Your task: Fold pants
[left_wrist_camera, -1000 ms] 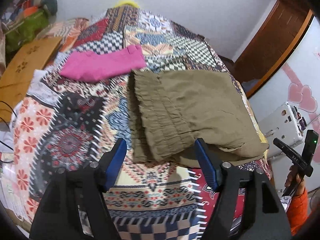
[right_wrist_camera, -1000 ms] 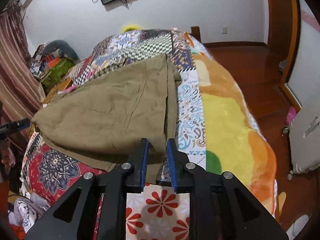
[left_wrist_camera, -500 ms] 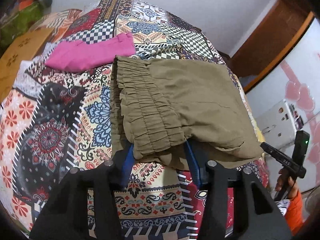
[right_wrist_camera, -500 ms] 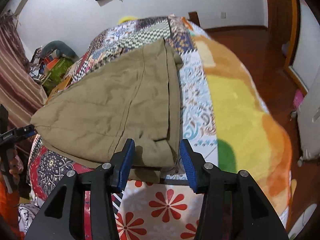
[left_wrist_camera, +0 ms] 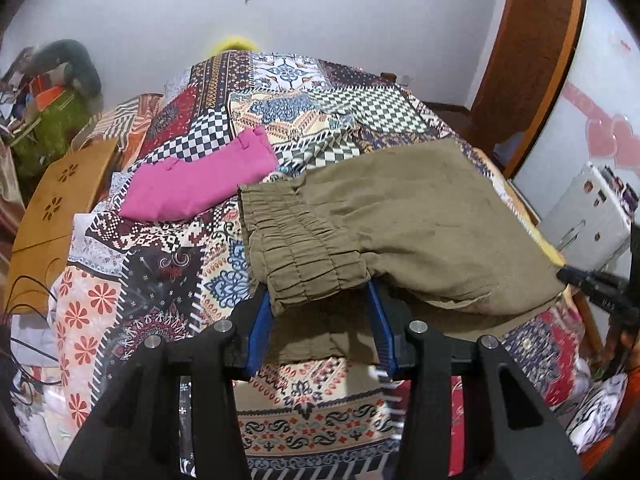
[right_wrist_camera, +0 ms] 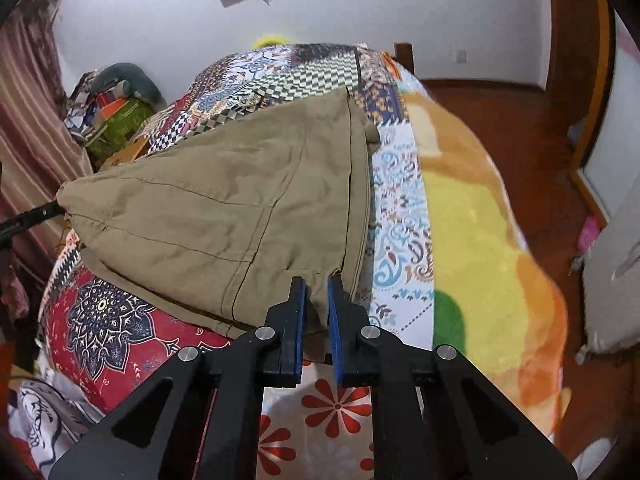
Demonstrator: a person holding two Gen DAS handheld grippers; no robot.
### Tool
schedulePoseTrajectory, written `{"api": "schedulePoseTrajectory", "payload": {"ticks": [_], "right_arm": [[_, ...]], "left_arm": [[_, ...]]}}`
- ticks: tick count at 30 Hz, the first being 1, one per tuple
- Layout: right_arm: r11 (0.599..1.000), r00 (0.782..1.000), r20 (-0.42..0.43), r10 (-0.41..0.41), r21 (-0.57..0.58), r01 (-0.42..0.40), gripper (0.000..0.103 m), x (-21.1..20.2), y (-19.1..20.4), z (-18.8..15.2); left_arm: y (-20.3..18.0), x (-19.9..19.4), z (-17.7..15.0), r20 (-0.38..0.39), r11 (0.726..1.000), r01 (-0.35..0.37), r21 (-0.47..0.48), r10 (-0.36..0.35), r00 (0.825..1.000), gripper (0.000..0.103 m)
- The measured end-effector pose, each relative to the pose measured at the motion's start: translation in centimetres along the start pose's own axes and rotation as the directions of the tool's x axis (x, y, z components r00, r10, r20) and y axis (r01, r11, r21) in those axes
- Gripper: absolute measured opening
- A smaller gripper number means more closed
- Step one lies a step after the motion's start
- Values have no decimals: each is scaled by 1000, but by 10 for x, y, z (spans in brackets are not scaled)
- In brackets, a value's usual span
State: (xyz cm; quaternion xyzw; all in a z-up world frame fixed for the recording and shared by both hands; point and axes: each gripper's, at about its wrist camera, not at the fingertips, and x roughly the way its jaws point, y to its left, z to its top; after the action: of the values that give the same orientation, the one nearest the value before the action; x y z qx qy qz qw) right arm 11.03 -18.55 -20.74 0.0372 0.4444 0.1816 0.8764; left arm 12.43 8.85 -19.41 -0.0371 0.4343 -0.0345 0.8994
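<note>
Olive pants (left_wrist_camera: 400, 216) on patchwork bedspread (left_wrist_camera: 168, 264), pink garment (left_wrist_camera: 200, 180) at ten o'clock, left gripper (left_wrist_camera: 320, 308) closing around gathered waistband, right gripper (right_wrist_camera: 317, 300) closing, pinching the fabric edge

Olive-khaki pants (left_wrist_camera: 416, 216), magenta garment (left_wrist_camera: 200, 184), multicoloured patchwork-print bedspread (left_wrist_camera: 168, 280), blue-padded black tongs (right_wrist_camera: 317, 300)

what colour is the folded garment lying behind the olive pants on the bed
Bright pink, plain with no pattern; the folded garment shows best in the left wrist view.
</note>
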Motion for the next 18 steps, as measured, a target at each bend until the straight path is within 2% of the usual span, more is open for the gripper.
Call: {"api": "schedulePoseTrajectory", "payload": {"ticks": [7,14,18], "right_arm": [[1000,998,-65,1,18,0,9,26,-7,-8],[1000,996,-86,2,21,0,10,27,-6,-10],[1000,996,-87,-9,29,12,12,22,-7,-10]], "left_arm": [[12,35,-34,-130,1000,18,-12,-19,991,45],[14,36,-40,-125,999,24,-33,-28,992,45],[24,24,-39,-129,999,-10,-48,4,992,45]]}}
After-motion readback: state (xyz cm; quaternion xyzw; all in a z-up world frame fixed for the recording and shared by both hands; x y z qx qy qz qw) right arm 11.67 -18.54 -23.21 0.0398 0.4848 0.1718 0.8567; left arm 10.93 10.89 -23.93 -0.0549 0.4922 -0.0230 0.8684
